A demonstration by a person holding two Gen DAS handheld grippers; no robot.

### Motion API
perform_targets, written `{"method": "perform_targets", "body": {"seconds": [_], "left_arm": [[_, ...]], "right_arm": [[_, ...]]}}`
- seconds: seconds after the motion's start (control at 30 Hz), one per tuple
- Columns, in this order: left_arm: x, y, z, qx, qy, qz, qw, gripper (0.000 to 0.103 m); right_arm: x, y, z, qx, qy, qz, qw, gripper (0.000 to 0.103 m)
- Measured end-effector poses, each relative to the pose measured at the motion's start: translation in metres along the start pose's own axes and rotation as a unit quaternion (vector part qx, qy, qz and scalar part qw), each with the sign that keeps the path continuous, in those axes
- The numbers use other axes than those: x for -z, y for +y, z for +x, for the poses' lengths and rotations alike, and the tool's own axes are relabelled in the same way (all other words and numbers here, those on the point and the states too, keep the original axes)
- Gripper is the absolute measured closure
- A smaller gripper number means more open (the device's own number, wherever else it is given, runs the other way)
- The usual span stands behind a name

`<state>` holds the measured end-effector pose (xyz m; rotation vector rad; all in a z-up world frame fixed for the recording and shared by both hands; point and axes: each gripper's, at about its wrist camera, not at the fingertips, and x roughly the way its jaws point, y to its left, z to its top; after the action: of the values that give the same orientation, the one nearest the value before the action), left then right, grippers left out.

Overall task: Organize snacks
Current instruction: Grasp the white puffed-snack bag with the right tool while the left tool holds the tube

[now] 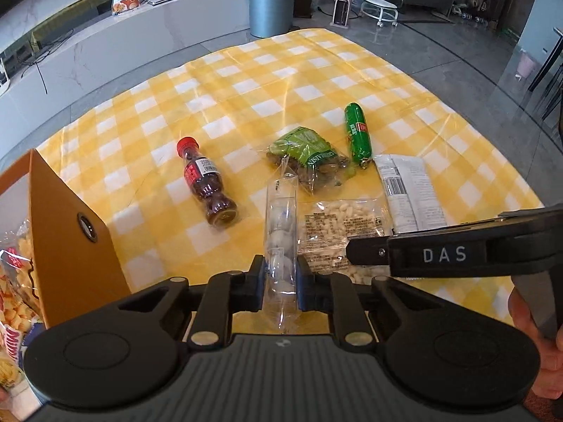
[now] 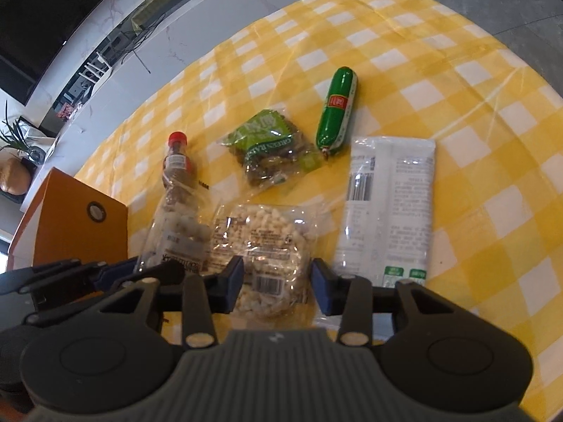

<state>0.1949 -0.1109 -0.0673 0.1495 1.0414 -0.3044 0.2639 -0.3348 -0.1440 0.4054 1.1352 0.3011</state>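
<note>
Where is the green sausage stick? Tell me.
In both wrist views the green sausage stick lies on the checked cloth, right of the green raisin bag and just beyond the white packet.

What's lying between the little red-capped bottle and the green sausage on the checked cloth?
A green raisin packet lies between the bottle and the green sausage, apart from both. The right wrist view shows it best.

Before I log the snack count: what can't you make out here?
- Orange box contents: left wrist view, cut off by the frame edge and box flap.
- White packet print: right wrist view, too blurred.
- Clear packet label: left wrist view, edge-on in the left tool.
</note>
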Motion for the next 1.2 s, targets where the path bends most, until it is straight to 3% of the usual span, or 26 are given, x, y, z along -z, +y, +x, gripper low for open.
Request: {"method": "perform_targets", "body": {"seconds": [0.17, 0.37, 0.43, 0.57, 0.67, 0.83, 0.93, 1.0, 1.2], "left_arm": [[0.003, 0.006, -0.002, 0.004, -0.003, -0.017, 0.9998, 0.084], [0.004, 0.016, -0.003, 0.012, -0.002, -0.041, 0.9991, 0.084], [0.005, 0.019, -0.003, 0.016, -0.002, -0.051, 0.9986, 0.084], [0.007, 0.021, -0.004, 0.014, -0.001, -0.058, 0.9982, 0.084], [0.009, 0.023, -0.006, 0.010, 0.000, -0.067, 0.9977, 0.084], [0.012, 0.025, -0.007, 0.008, -0.005, -0.071, 0.9974, 0.084], [0.012, 0.026, -0.007, 0.008, -0.008, -0.074, 0.9972, 0.084], [0.013, 0.026, -0.007, 0.009, -0.010, -0.075, 0.9971, 0.084], [0.013, 0.026, -0.007, 0.010, -0.012, -0.075, 0.9971, 0.084]], "right_arm": [[-0.001, -0.003, -0.012, -0.021, -0.024, 0.022, 0.999, 0.072], [-0.002, -0.005, -0.032, -0.095, -0.066, 0.060, 0.991, 0.077], [-0.003, 0.001, -0.037, -0.124, -0.080, 0.050, 0.988, 0.077], [-0.006, 0.020, -0.037, -0.124, -0.087, 0.010, 0.988, 0.078], [-0.008, 0.031, -0.034, -0.154, -0.082, 0.005, 0.985, 0.090], [-0.007, 0.054, -0.033, -0.137, -0.093, -0.038, 0.985, 0.090], [-0.004, 0.059, -0.038, -0.095, -0.133, -0.056, 0.985, 0.084], [-0.004, 0.059, -0.041, -0.047, -0.161, -0.059, 0.984, 0.047], [-0.008, 0.053, -0.014, 0.016, -0.092, -0.052, 0.994, 0.046]]}}
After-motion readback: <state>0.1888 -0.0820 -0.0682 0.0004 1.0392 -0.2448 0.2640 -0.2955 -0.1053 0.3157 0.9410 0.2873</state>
